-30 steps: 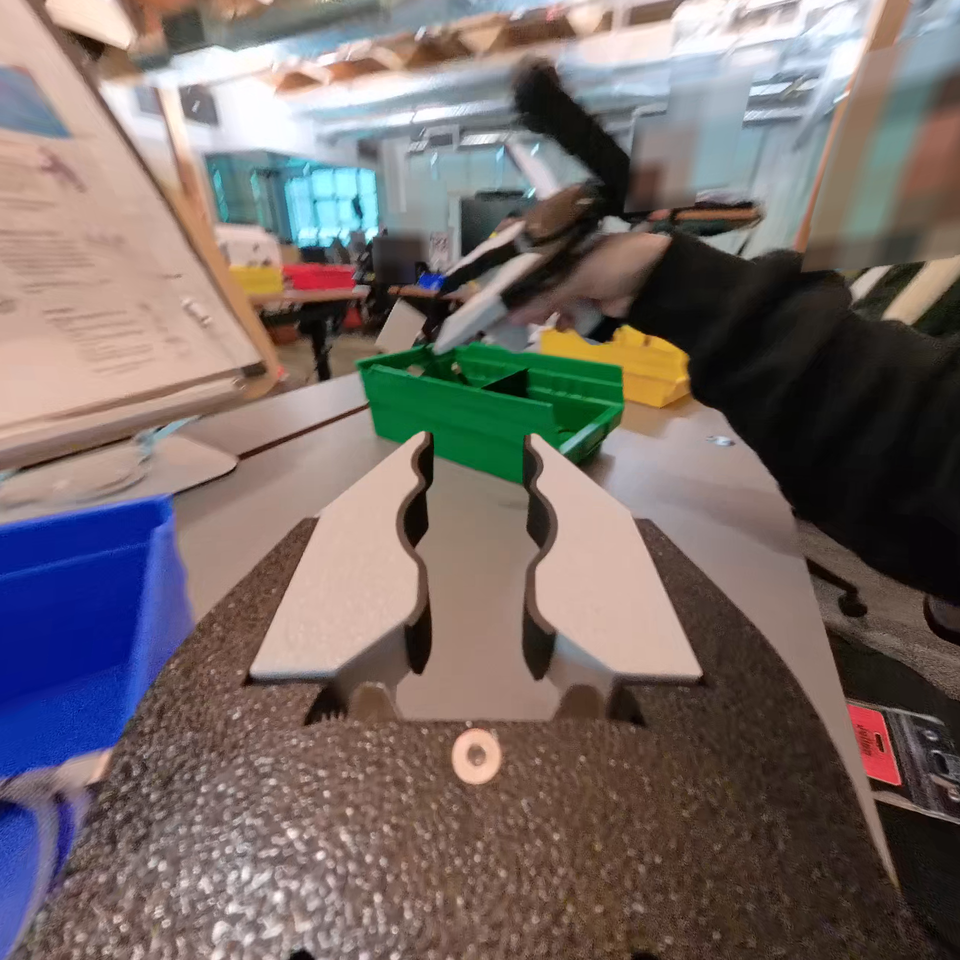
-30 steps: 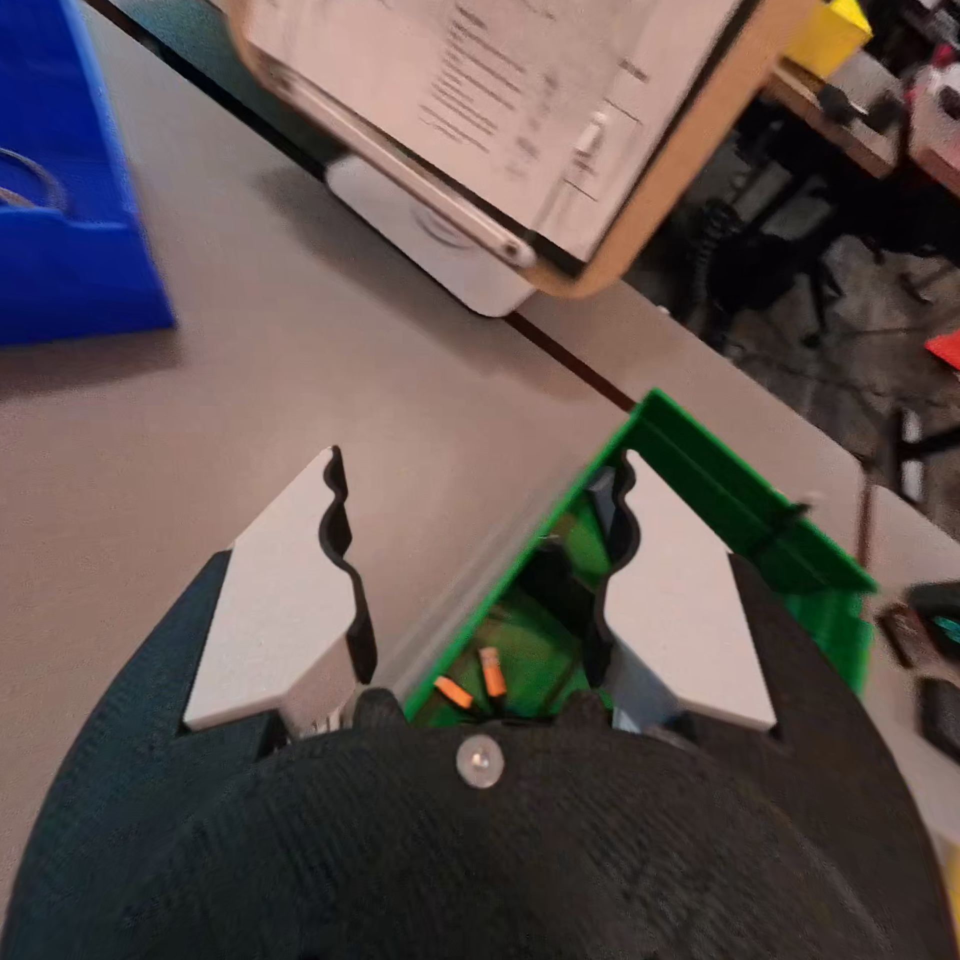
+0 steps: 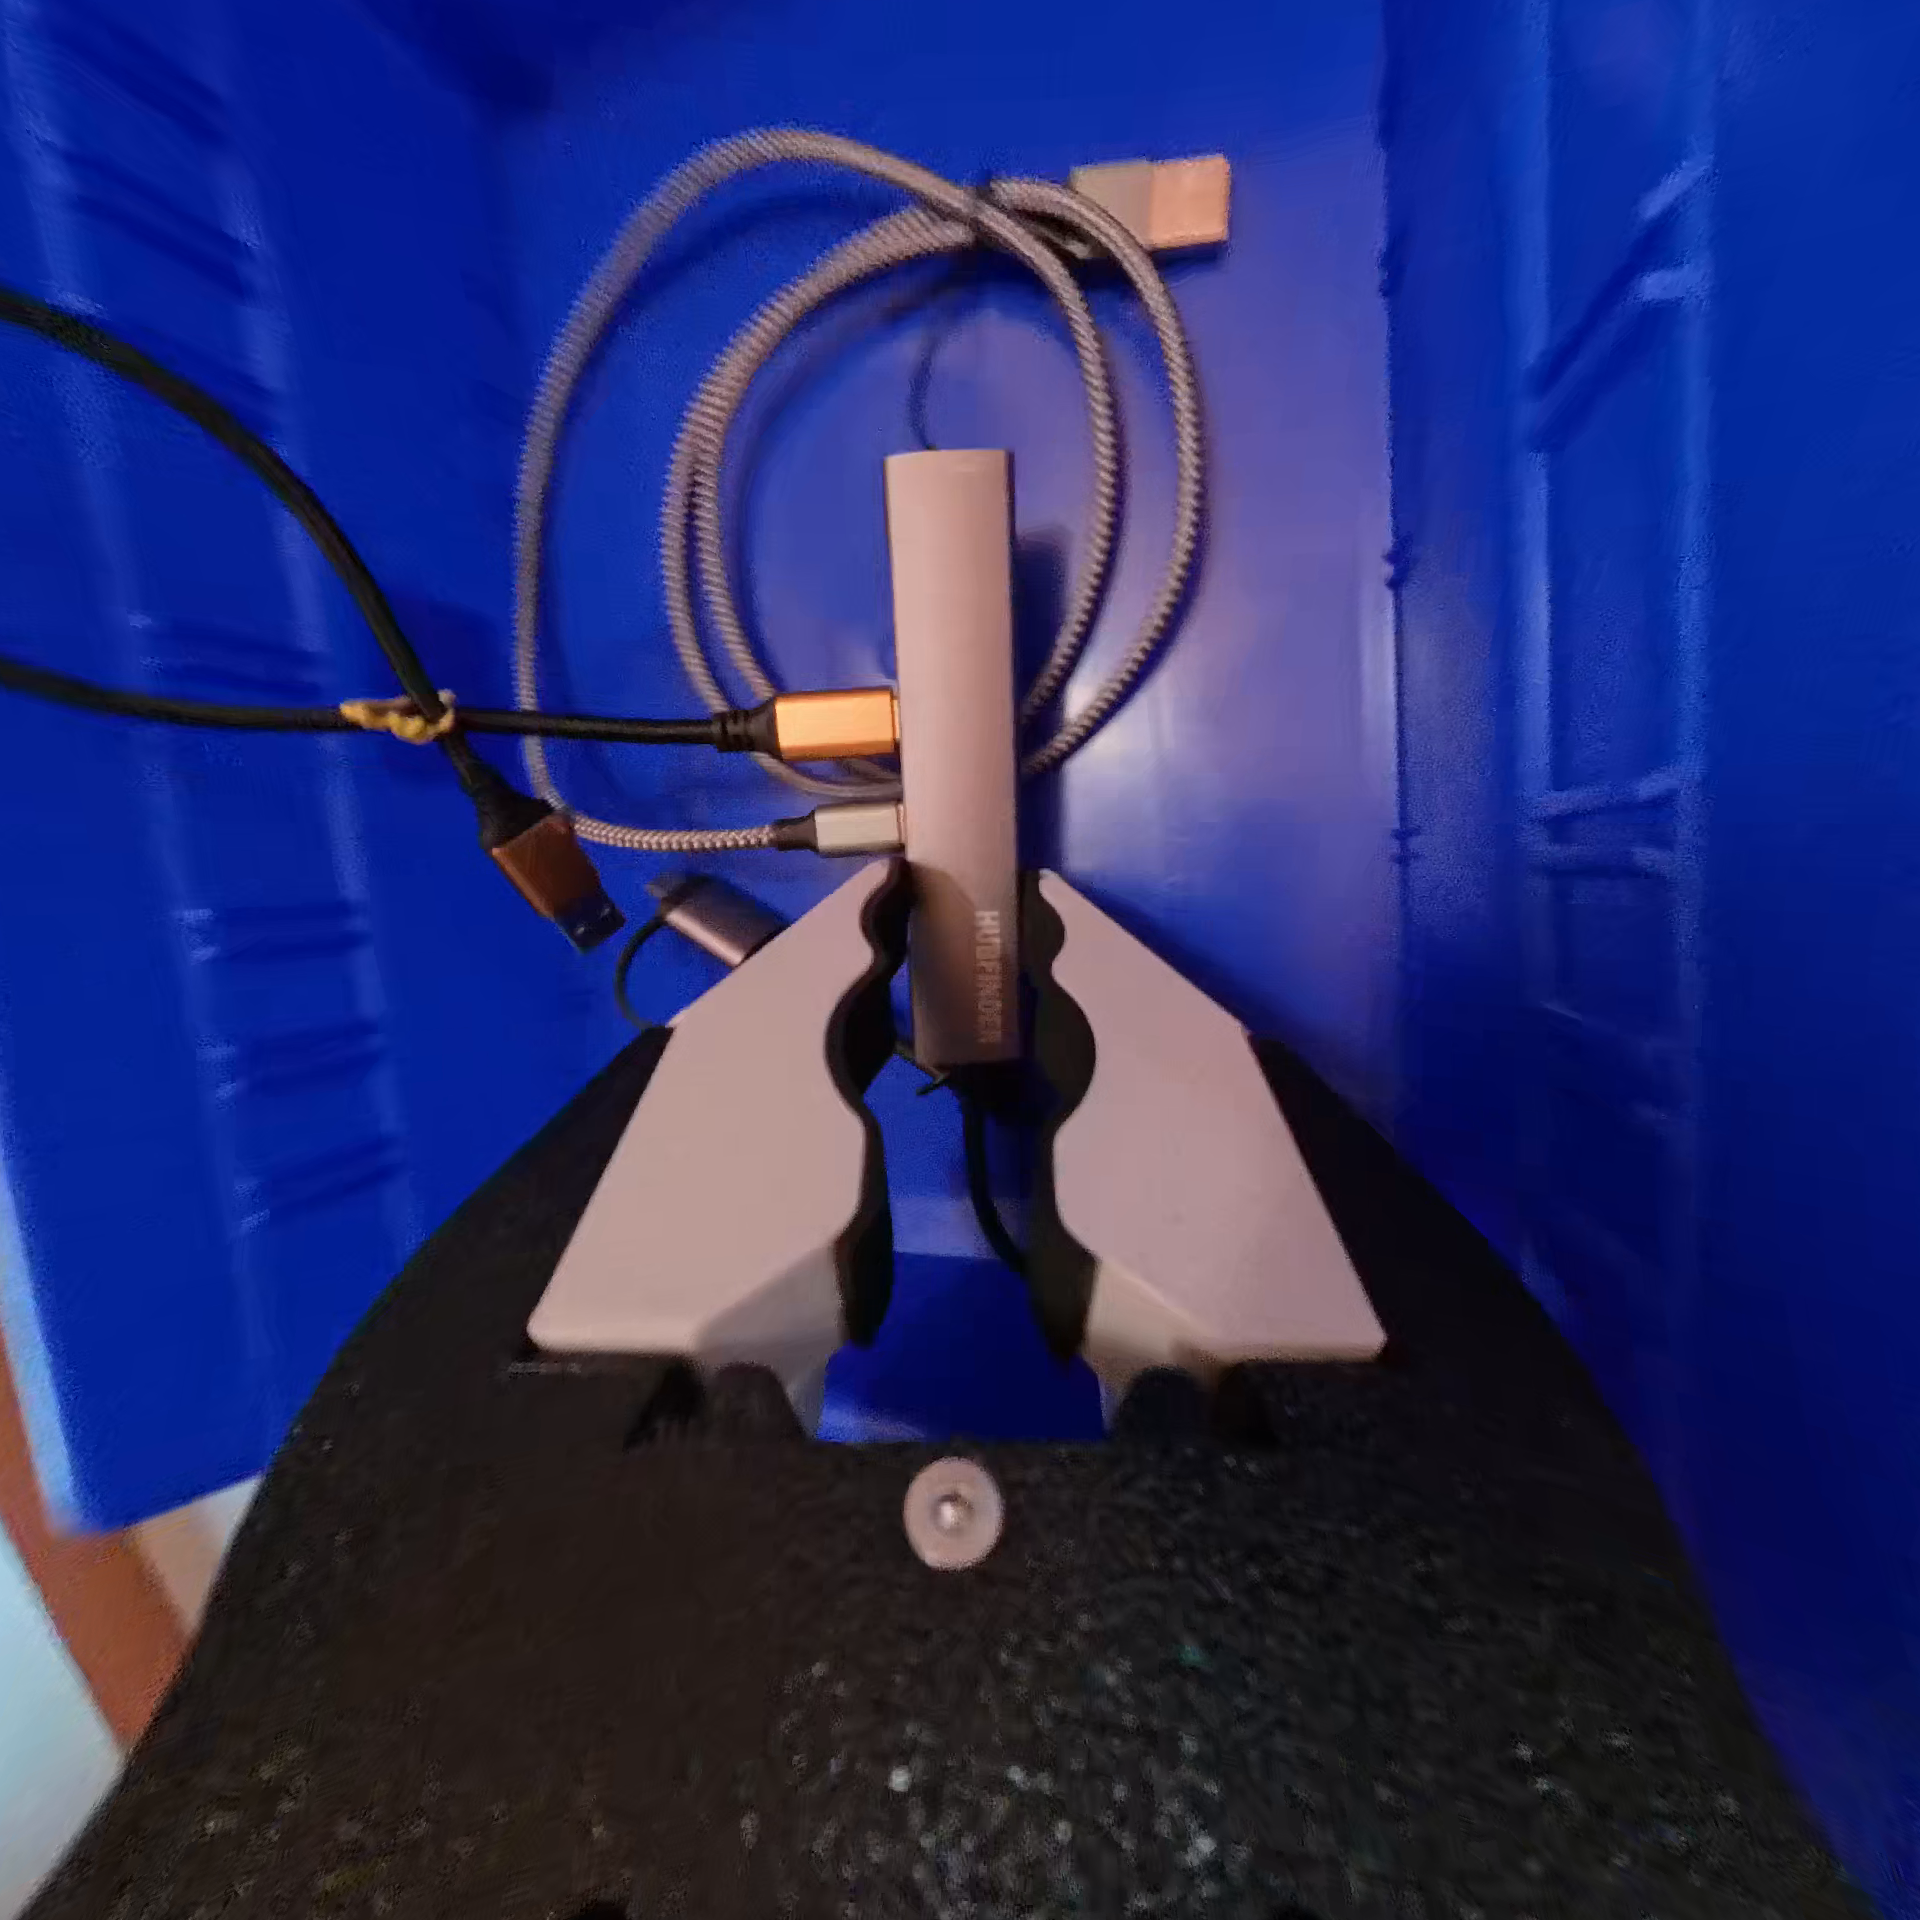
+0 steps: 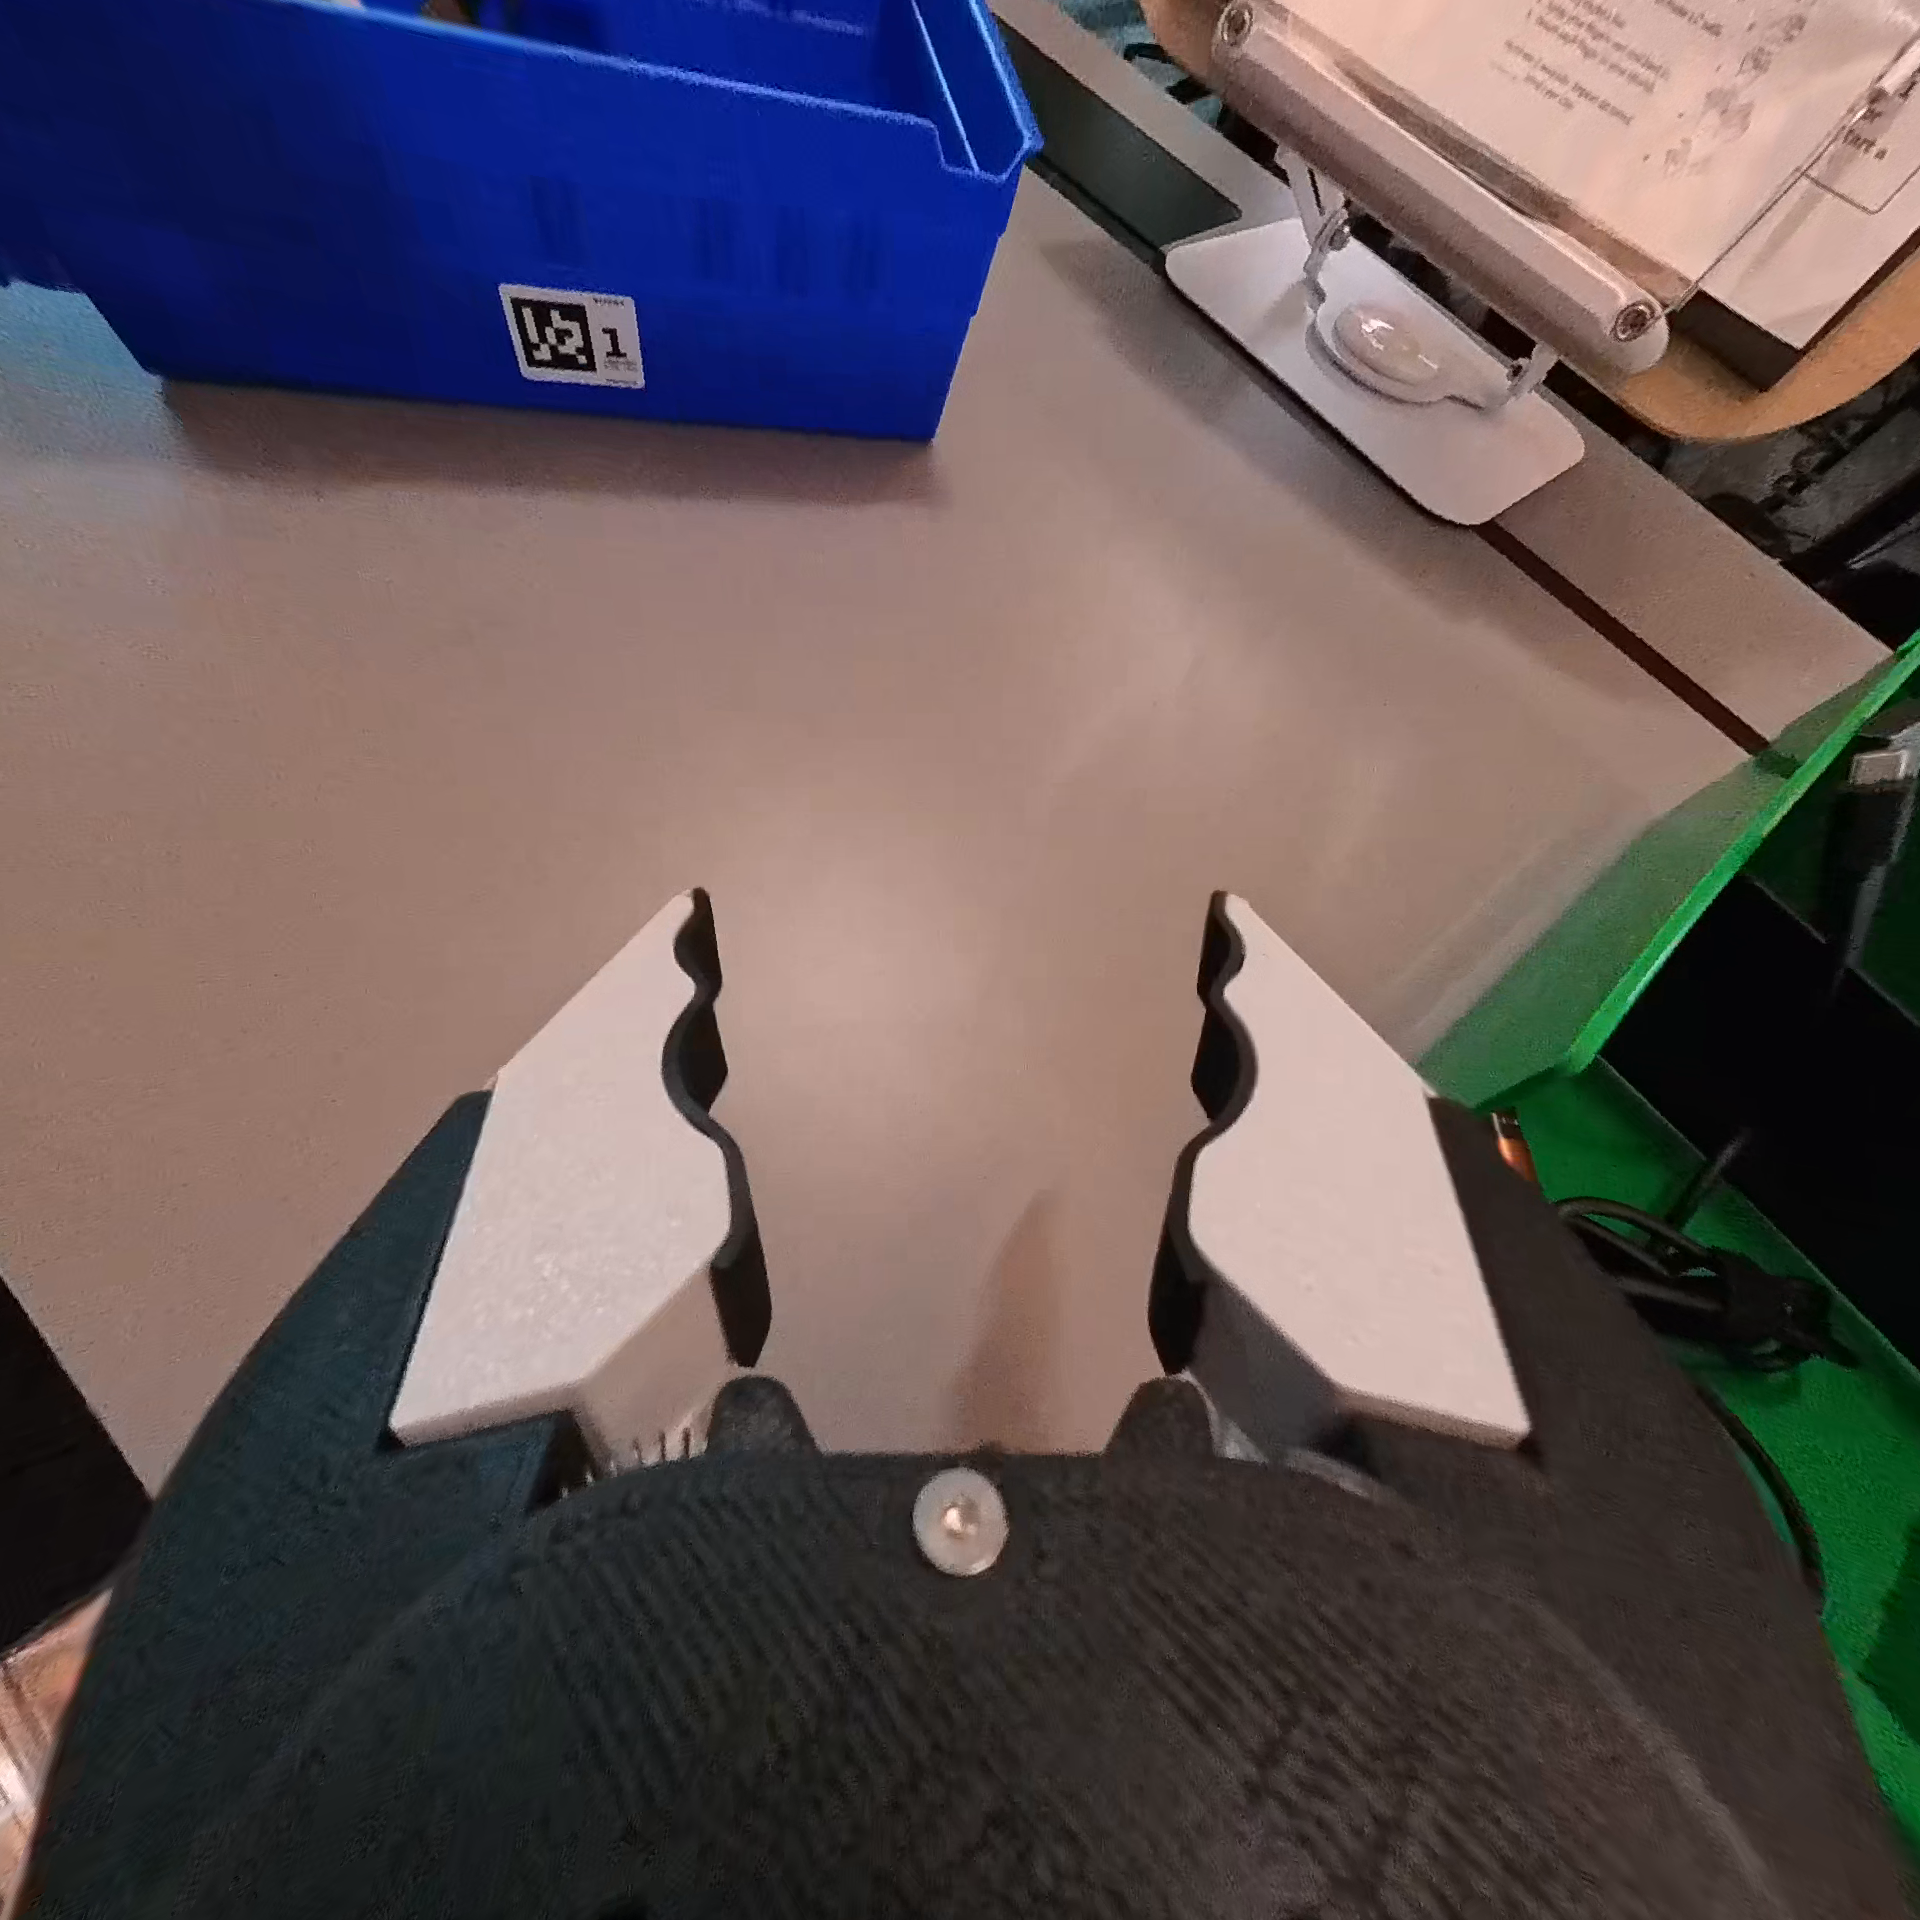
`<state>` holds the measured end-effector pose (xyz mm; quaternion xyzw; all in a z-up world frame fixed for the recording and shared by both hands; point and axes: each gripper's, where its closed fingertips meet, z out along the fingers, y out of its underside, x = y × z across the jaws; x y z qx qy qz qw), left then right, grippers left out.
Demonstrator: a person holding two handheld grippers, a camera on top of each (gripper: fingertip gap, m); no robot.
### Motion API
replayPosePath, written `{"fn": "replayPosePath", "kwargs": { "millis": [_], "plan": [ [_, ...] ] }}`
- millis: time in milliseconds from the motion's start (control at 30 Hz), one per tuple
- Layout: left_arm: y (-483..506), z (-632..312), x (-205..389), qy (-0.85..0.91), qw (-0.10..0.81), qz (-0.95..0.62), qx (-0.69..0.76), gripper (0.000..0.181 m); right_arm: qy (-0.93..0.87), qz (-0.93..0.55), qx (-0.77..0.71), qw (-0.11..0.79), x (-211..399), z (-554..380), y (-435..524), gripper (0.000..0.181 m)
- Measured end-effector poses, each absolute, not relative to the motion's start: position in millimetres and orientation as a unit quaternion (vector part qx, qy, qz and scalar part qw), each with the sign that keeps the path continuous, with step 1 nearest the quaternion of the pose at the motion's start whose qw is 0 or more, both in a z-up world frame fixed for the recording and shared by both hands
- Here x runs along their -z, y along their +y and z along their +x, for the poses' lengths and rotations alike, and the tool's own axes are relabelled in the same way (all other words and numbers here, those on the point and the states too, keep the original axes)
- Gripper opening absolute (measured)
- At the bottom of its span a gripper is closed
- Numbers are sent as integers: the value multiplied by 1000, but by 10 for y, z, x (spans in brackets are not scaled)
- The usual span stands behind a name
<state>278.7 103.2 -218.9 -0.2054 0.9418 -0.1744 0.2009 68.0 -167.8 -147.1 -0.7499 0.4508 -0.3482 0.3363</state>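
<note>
Left gripper [image 3: 958, 883]: you're down inside the blue bin [image 3: 1558, 727], fingers pinching the near end of the grey hub [image 3: 951, 727], which stands out straight ahead of your fingertips.
Hub's plugs: an orange plug [image 3: 831, 724] and a silver plug [image 3: 854, 828] sit in its side, just left of your fingertips.
Cables: the black cable [image 3: 208, 698] trails off left; the grey braided cable [image 3: 862, 312] coils beyond the hub.
Grip advice: squeeze evenly, keep the hub in line with the fingers, and watch for either cable dragging on it.
Right gripper [image 4: 958, 904]: fingers spread wide, nothing between them, hovering over bare desk [image 4: 520, 675].
Neighbours: green bin [image 4: 1662, 883] just right of those fingers, the blue bin well ahead-left.
</note>
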Motion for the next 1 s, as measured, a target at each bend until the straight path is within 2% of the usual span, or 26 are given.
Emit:
{"fn": "replayPosePath", "kwargs": {
  "millis": [133,233,367,500,600,700,800,933,1000],
  "plan": [
    [958,2827,1524,895,299,-185,273,19,459,-726,359,366,1380,751,-1652,92],
    [823,2686,893,843,399,-111,342,19,455,-690,361,433,1191,804,-1508,93],
    [270,1998,375,782,429,60,448,19,411,-637,358,545,785,785,-1170,94],
    [-310,1188,310,732,413,213,499,19,355,-608,362,611,457,661,-906,93],
    [-564,766,408,691,438,318,479,19,333,-599,351,638,334,553,-823,78],
    [-681,567,460,660,470,364,460,19,298,-619,322,651,287,389,-734,41],
    [-686,463,347,623,509,373,461,19,284,-638,325,638,252,278,-752,28],
    [-665,270,220,583,527,396,474,19,256,-647,354,625,151,180,-694,30],
    [-681,218,236,579,528,403,473,19,225,-655,360,624,109,116,-604,10]
  ]
}}
